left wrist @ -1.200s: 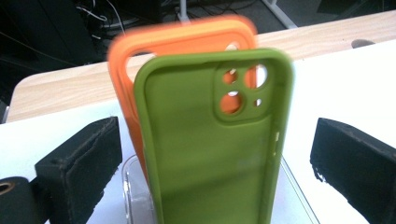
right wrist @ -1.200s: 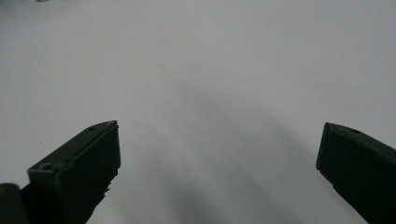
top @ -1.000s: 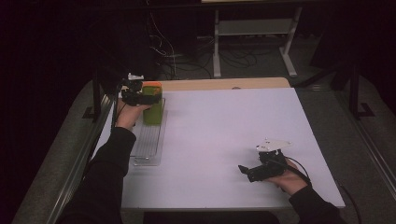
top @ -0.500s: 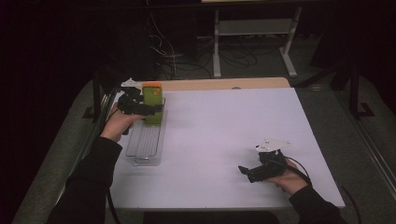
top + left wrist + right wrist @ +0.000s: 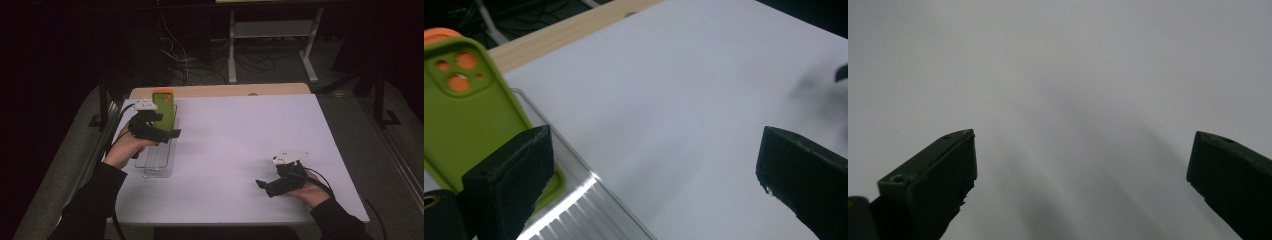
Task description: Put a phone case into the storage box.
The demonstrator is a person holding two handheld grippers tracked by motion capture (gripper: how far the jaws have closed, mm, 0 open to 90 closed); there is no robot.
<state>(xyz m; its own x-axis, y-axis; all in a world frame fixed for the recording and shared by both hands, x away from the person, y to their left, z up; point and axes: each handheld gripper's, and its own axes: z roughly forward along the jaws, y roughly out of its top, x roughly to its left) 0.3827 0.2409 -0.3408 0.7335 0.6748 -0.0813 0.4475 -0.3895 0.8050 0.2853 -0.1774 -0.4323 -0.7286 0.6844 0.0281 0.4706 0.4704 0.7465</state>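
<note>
The left hand-held gripper [image 5: 172, 134] hovered level over the clear rack [image 5: 159, 159] at the surface's [image 5: 240, 140] far left, jaws apart, pointing right. The green phone case [image 5: 164, 108] stood upright in the rack just beyond it. The right hand-held gripper [image 5: 260, 185] lay near right, jaws apart, empty.

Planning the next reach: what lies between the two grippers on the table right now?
Nothing: in the high view the white tabletop is bare between the left gripper, beside the green phone case, and the right gripper.
</note>
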